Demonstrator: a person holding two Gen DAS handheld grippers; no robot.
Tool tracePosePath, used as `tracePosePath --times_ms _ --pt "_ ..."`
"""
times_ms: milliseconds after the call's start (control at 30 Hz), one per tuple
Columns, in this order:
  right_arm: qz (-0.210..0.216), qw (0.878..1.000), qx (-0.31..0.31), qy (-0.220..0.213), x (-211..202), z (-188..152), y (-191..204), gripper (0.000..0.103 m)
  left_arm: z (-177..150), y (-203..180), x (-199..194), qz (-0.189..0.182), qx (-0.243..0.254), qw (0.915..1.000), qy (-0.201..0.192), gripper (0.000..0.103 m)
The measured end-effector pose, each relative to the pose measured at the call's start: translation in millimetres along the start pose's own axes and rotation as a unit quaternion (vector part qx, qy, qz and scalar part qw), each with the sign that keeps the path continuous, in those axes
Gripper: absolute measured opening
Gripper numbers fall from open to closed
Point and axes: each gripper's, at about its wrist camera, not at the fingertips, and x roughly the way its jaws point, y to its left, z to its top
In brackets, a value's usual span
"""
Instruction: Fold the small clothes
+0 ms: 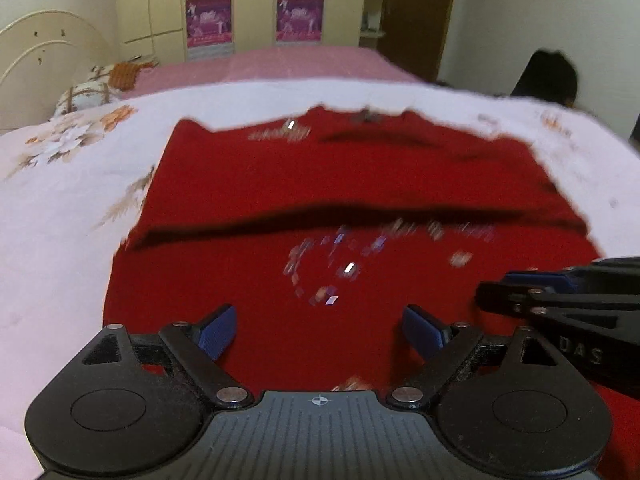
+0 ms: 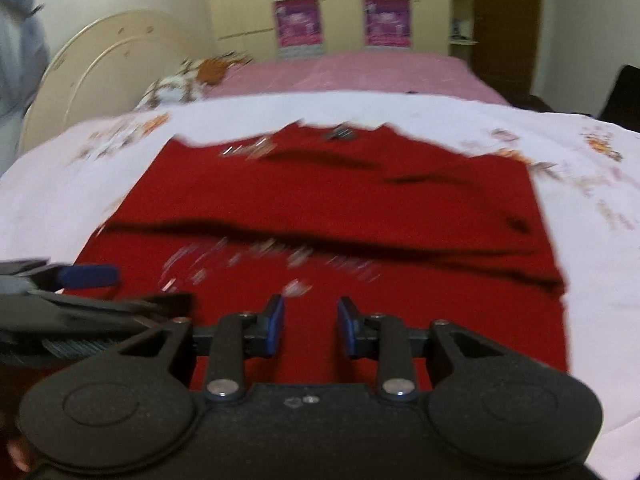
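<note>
A small red garment with shiny sequins lies on a white floral sheet; a fold edge runs across its middle. It also shows in the right wrist view. My left gripper is open and empty above the garment's near part. My right gripper is open with a narrower gap, empty, above the near edge. The right gripper shows at the right of the left wrist view, and the left gripper at the left of the right wrist view. Both views are motion blurred.
The white sheet covers a bed with a pink cover behind. Patterned pillows and a cream headboard lie at the far left. A wardrobe with posters stands at the back. A dark object sits at the far right.
</note>
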Motion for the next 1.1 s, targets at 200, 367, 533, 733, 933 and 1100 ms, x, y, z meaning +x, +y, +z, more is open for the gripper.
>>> tracePosePath --times_ms 200,367,533,733,933,1100 --pt "-0.052 0.999 -0.008 0.004 -3.1 -20.0 -38.2 0.026 -15.0 34.3 -9.1 0.033 -0.008 0.9994 -0.007 0.09" --pt "-0.071 0.997 0.035 0.003 -18.6 -35.8 -90.6 0.025 -23.7 50.1 -17.8 0.055 -0.036 0.9978 -0.007 0.09" --pt "-0.068 0.997 0.039 0.004 -24.0 -40.2 -96.8 0.026 -31.4 43.6 -32.6 0.082 -0.051 0.9953 -0.003 0.09" --pt "0.002 0.998 0.064 -0.003 -53.6 -42.4 -68.0 0.031 -45.7 10.4 -71.5 0.032 -0.018 0.9993 -0.008 0.09" --pt "0.035 0.999 0.037 0.006 -63.7 -67.4 -5.2 0.029 -67.9 -10.4 -69.7 -0.004 0.032 0.9994 0.012 0.09" --pt "-0.032 0.999 -0.019 0.009 -66.4 -96.1 8.6 0.03 -93.3 13.1 -85.4 -0.004 0.036 0.9993 0.0 0.09"
